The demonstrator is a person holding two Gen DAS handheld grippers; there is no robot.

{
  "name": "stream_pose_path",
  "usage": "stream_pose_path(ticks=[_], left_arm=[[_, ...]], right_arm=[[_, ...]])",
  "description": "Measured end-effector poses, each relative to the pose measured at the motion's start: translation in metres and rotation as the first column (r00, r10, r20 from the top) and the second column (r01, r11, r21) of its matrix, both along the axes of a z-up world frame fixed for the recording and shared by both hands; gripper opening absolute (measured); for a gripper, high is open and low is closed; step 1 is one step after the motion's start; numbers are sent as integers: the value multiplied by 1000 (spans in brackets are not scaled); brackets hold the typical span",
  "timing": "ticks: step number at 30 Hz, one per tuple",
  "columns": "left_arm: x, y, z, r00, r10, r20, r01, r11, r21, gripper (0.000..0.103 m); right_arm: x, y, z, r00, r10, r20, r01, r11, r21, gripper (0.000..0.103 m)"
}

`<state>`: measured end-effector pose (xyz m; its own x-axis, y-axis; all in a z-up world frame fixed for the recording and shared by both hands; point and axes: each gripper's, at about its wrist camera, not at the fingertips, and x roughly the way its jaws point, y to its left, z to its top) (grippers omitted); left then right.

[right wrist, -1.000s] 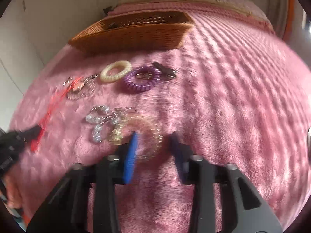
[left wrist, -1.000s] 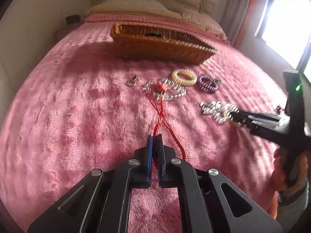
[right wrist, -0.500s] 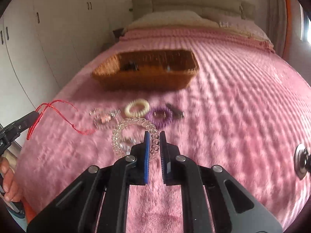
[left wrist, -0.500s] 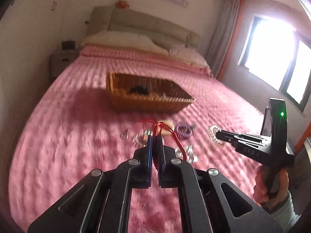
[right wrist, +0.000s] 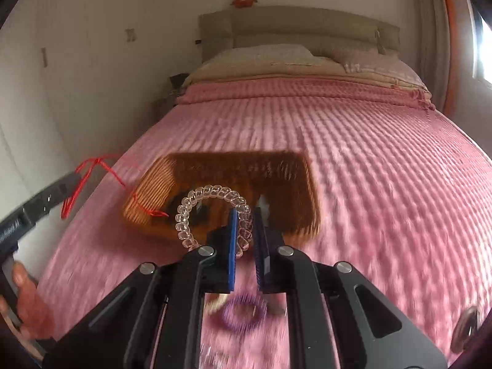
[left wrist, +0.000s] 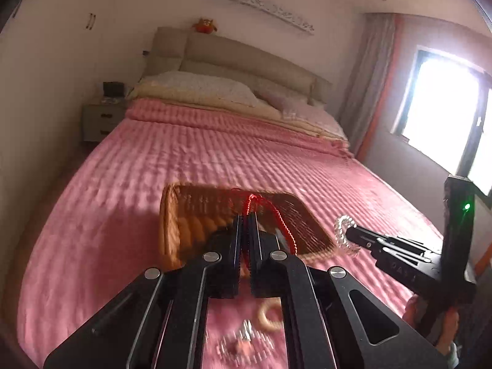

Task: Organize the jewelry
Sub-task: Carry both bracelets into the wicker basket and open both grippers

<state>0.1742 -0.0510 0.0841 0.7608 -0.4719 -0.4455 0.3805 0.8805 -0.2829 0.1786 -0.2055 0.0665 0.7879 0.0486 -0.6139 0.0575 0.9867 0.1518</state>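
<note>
Fingers (left wrist: 238,246) pinching red cord (left wrist: 278,215), faint unreadable lettering

**Daylit room, strong motion blur**

Daylight enters from window (left wrist: 442,113) at right, blown out to white glare. Bed (left wrist: 129,160) cover evenly lit, with a soft shadow left of basket (left wrist: 172,215). Near foreground smeared by motion blur in both views; small items unresolved. Fisheye bends walls; dark corner vignette.

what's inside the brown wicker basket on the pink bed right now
Inside the brown wicker basket, only a dark item shows on the floor, too blurred to identify. The clear coil bracelet and the right hand-held gripper cover part of the interior; the red cord hangs above it.
</note>
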Motion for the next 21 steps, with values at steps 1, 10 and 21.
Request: stream_pose_path(ticks=[1,10,21], left_arm=[[19,-6,-5,1000,13,-21,-13,1000,5,2],[95,-25,-65,984,56,-168,-47,997,61,2],[98,-26,-87,973,46,-225,-24,995,100,24]], right_arm=[[14,-3,-3,1000,-8,-13,8,1000,9,8],[102,-12,-64,982,-47,-184,51,999,18,8],[111,-9,-86,968,-31,-249,42,998,36,10]])
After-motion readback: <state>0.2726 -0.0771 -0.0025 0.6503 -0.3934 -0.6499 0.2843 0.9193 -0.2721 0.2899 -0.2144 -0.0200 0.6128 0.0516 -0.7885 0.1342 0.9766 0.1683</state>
